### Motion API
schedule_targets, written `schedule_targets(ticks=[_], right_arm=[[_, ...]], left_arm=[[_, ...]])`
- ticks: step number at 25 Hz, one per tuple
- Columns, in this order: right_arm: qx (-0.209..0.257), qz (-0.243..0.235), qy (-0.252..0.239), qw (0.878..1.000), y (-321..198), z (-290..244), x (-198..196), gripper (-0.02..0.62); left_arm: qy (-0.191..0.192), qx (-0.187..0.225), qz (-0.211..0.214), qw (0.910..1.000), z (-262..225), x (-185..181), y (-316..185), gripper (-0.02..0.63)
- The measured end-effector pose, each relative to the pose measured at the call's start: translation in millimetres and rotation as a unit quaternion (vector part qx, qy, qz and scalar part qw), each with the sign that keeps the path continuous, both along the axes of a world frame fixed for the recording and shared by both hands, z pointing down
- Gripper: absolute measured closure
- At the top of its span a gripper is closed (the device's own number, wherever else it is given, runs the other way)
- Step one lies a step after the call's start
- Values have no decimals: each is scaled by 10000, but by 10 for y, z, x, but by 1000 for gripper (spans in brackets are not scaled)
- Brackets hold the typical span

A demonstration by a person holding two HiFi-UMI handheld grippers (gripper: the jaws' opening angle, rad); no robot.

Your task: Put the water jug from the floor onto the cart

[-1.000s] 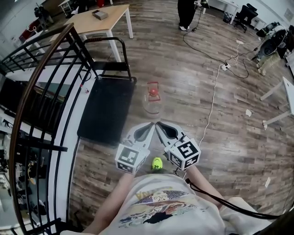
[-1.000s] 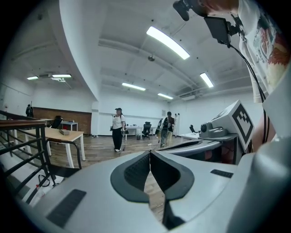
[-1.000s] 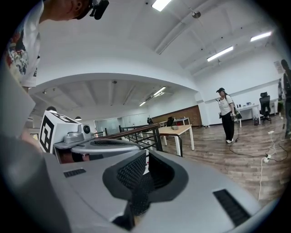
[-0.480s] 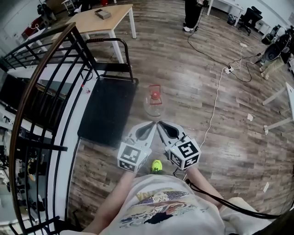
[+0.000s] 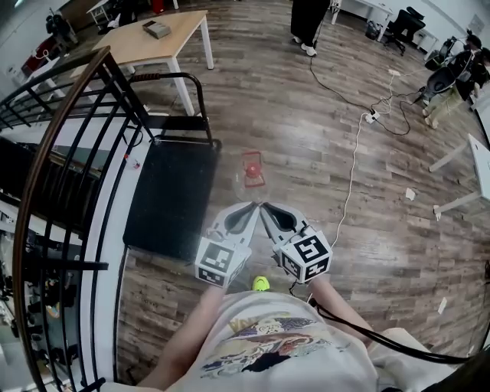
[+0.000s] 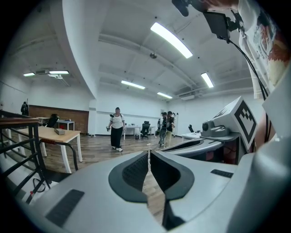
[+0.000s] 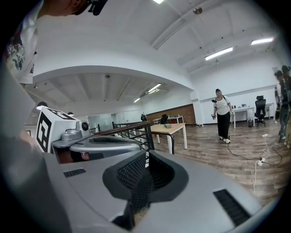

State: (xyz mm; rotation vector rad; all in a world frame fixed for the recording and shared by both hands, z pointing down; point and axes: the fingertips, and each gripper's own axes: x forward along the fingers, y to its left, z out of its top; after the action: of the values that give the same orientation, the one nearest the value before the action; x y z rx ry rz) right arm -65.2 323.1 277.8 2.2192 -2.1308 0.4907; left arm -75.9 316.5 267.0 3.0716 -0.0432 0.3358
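The clear water jug (image 5: 253, 171) with a red cap and red handle stands on the wood floor, just right of the black platform cart (image 5: 170, 195). The cart's black push handle (image 5: 180, 80) rises at its far end. My left gripper (image 5: 251, 207) and right gripper (image 5: 266, 207) are held side by side, tips almost touching, a short way on my side of the jug. Both are shut with nothing between the jaws. The left gripper (image 6: 149, 154) and right gripper (image 7: 146, 157) point nearly level across the room. The jug does not show in either gripper view.
A black stair railing (image 5: 69, 122) runs along the left of the cart. A wooden table (image 5: 157, 34) stands beyond the cart. A white cable (image 5: 352, 164) trails over the floor to the right. A person (image 5: 306, 23) stands far ahead, and white desk legs (image 5: 459, 161) are at right.
The head view has shifted: the cart and the table now sit a little further left. Both grippers keep their place in the view, side by side and shut.
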Motion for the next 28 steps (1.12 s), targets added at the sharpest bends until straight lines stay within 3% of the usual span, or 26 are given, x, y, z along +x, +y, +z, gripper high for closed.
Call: schedule_targets(ticks=[16, 28], right_arm=[[-220, 486, 24, 9986, -1197, 53, 618, 566], [-374, 582, -28, 9976, -1701, 236, 938, 565]], left_arm=[[-84, -206, 525, 9984, 66, 573, -1181, 594], [-161, -127, 646, 9977, 189, 873, -1683, 577]])
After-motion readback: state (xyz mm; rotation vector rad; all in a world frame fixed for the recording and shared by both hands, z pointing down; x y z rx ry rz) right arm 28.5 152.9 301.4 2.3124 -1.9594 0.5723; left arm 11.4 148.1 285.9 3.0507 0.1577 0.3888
